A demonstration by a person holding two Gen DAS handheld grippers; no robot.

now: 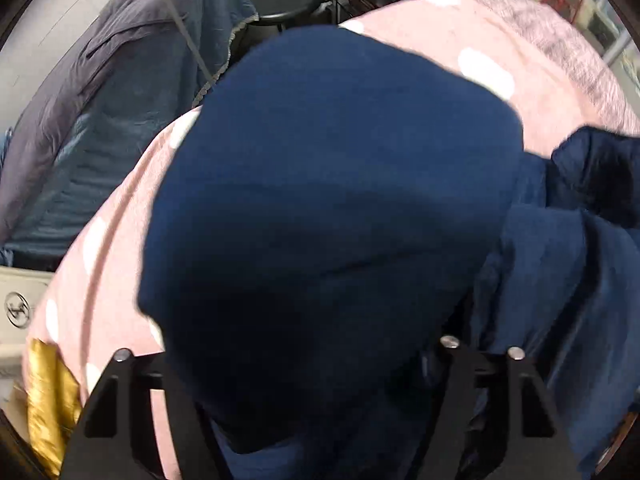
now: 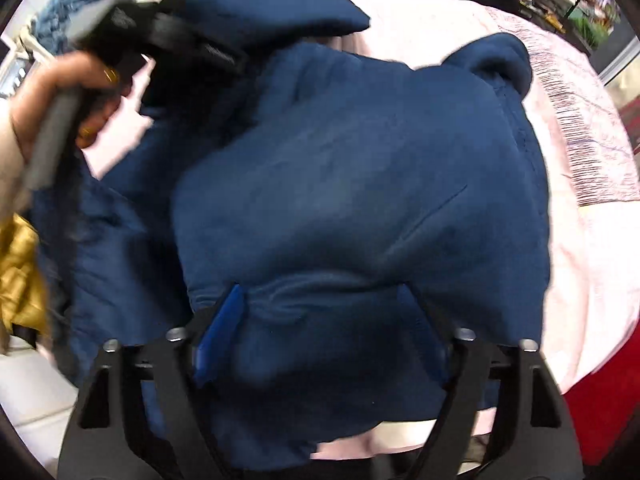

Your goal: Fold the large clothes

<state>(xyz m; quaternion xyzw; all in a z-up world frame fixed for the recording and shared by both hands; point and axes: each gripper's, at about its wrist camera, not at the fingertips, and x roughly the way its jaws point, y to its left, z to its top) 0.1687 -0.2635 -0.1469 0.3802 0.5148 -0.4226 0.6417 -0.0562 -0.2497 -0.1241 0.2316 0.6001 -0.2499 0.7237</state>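
Observation:
A large navy garment (image 1: 340,160) lies bunched on a pink bed cover with white dots (image 1: 520,60). In the left wrist view a thick lobe of it rises close to the camera and covers my left gripper (image 1: 316,332), so its fingertips are hidden. In the right wrist view the garment (image 2: 360,160) fills the middle. My right gripper (image 2: 320,304) points down onto it, and its blue pads (image 2: 224,320) pinch a puckered fold between them. A hand (image 2: 48,92) holds the blurred left gripper (image 2: 192,46) at the upper left, beside a navy flap.
Gold fabric (image 1: 48,400) lies at the bed's left edge. Grey and blue cloth (image 1: 120,120) hangs beyond it, with a black stool (image 1: 284,0) behind. A white box (image 1: 20,300) stands at the left. Something red (image 2: 600,400) lies past the bed's right edge.

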